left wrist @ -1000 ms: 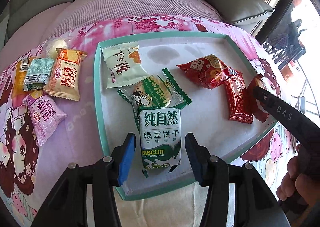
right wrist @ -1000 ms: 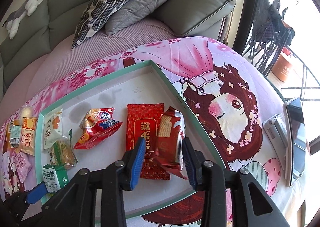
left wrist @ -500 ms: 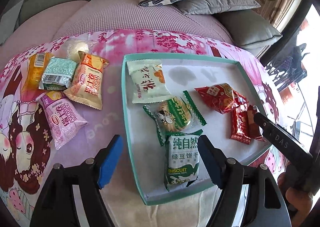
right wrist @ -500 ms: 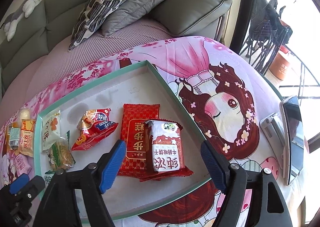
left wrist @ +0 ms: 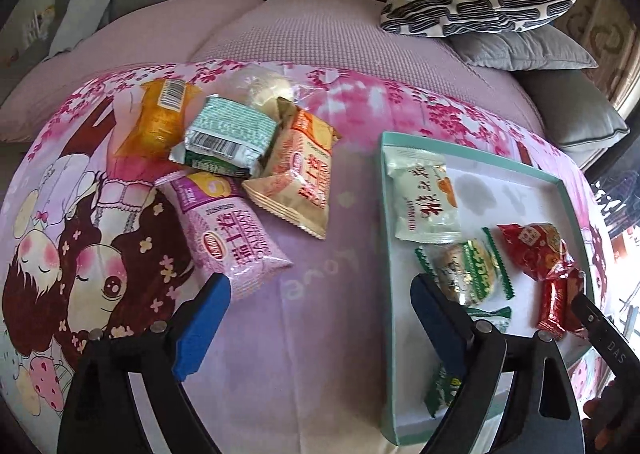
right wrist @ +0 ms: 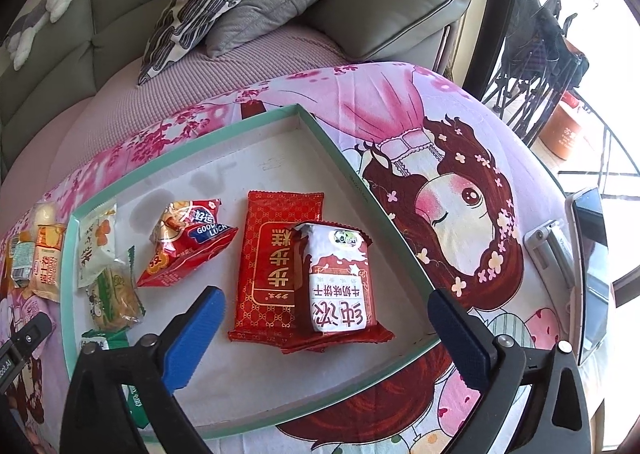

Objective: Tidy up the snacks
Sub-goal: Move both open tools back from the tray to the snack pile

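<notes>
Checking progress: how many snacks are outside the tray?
5, piled left of the tray: orange packet, mint packet, clear-wrapped bun, beige packet, pink packet. More may hide underneath.

Snack pkts (left wrist: pixel 236 230) are looking like glossy, crinkly plastic film; red ones (right wrist: pixel 280 258), centre of frame, are catching light. Tray (right wrist: pixel 344 170) is reading as matt card. Printed cloth (left wrist: pixel 332 334) w/ soft matt weave is lying lower centre.

Bare tablecloth (left wrist: pixel 320 334) between snack pile (left wrist: pixel 240 158), tray (left wrist: pixel 385 254)
</notes>
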